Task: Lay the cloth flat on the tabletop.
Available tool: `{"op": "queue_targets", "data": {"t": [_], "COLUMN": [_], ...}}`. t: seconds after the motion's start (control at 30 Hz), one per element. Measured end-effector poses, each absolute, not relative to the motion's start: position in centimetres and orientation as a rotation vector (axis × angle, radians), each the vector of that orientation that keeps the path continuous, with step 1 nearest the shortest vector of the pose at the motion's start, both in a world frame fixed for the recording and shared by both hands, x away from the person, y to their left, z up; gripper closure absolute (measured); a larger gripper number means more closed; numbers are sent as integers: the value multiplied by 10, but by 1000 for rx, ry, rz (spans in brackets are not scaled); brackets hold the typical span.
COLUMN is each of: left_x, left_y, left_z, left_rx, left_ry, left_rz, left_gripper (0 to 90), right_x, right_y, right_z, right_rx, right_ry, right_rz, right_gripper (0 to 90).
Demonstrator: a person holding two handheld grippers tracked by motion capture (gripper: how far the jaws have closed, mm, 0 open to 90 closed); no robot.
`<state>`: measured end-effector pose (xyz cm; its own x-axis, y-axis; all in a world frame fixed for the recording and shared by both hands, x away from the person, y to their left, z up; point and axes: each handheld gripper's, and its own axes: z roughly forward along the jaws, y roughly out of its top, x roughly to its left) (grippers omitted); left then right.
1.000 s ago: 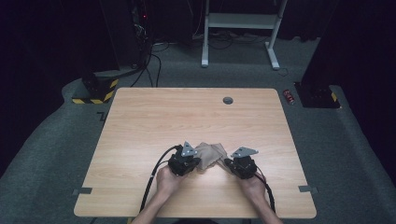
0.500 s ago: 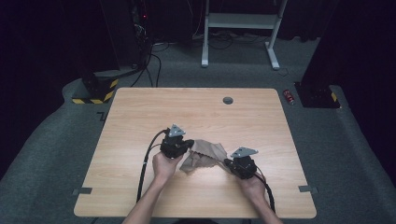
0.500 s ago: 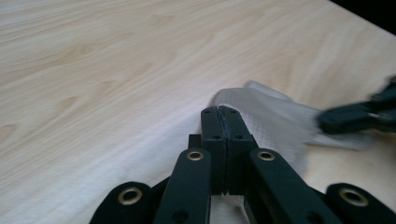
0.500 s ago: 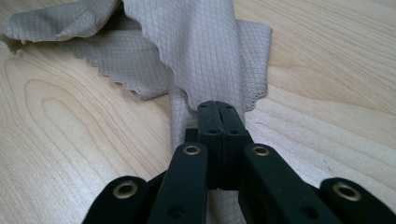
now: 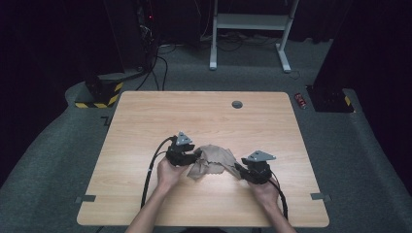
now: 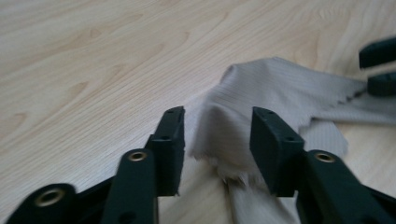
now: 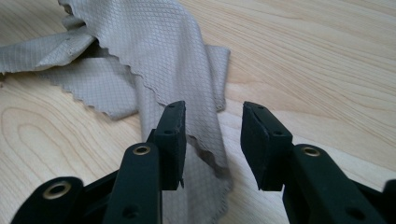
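Both the left gripper (image 6: 217,140) and right gripper (image 7: 212,140) had just released the crumpled cloth (image 5: 214,159) on the counter (image 5: 145,121).

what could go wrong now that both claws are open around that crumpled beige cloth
Both claws have just been opening, with cloth between their pads but not pressed.
1. The cloth lies bunched and folded over itself, so a regrip by the left claw may catch two layers instead of one edge.
2. The right claw sits over a narrow tail of cloth near one pad; closing there could miss or pinch only the fringe, which may slip out.
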<state>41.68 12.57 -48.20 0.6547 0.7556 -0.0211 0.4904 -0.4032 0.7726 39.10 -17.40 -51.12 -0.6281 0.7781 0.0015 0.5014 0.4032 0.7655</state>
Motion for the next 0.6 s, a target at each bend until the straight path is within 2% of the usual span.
{"op": "queue_targets", "data": {"t": [0.1,0.27,0.33,0.43,0.5,0.6], "left_x": [407,408,412,418,419,419], "left_y": [125,120,116,114,114,114], "left_z": [-483,-495,-497,-496,-494,-488], "left_rx": [2123,2162,2162,2161,2147,2153], "left_ry": [934,929,937,942,940,933], "left_rz": [478,489,466,447,445,447], "left_gripper": [485,500,577,782,878,889], "right_x": [389,387,389,394,394,393], "right_y": [-178,-180,-179,-176,-178,-181], "right_z": [-511,-513,-514,-518,-517,-512], "right_rx": [1093,1087,1089,1083,1099,1092], "right_ry": [2322,2341,2354,2388,2381,2361], "right_rz": [1058,1029,1013,998,1010,1041], "right_gripper": [606,640,700,861,890,895]}}
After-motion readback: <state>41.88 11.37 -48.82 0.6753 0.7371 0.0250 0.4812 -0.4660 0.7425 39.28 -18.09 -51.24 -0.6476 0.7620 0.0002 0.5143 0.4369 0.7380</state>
